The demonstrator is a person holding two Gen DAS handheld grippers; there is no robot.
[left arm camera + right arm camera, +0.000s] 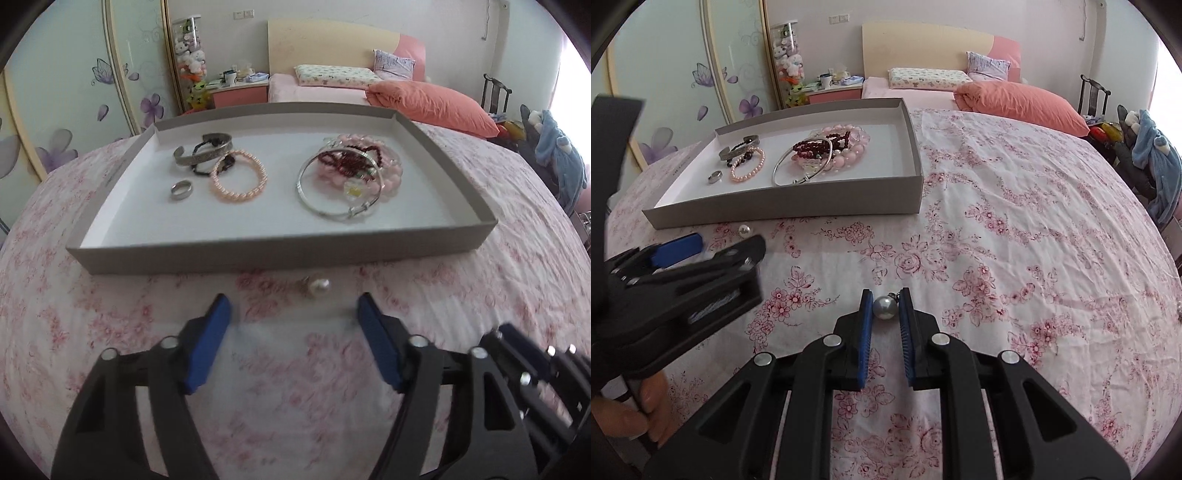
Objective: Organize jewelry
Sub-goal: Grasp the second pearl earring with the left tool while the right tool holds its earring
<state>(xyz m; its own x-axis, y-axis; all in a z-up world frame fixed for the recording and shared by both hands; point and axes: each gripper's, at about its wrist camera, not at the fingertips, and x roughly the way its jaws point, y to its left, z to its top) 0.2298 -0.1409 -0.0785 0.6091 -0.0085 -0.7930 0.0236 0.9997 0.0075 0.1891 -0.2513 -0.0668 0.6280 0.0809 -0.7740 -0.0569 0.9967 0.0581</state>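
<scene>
- Left wrist view: my left gripper [293,306] hangs over the floral bedspread [480,295], its blue fingers [212,339] spread wide with nothing between the pads.
- A white pearl earring [319,285] lies on the bedspread just ahead of the left fingertips, close to the near wall of the grey tray [280,254] but outside it.
- Inside the tray, left group: a silver cuff [201,153], a dark cord bracelet [221,166], a pink pearl bracelet [239,176] and a silver ring [181,190].
- Inside the tray, right group: a silver bangle [334,210] lying over pink bead bracelets [391,177] and a dark red bead strand [347,160].
- Right wrist view: my right gripper [885,304] has its fingers [866,332] drawn close together, pinching a grey pearl earring [885,307] at the tips, above the bedspread.
- Same view: the left gripper [713,245] appears at the left edge, held by a hand [646,406], with the white pearl earring [744,231] near its tips; the tray [786,206] sits beyond, well apart from my right fingers.
</scene>
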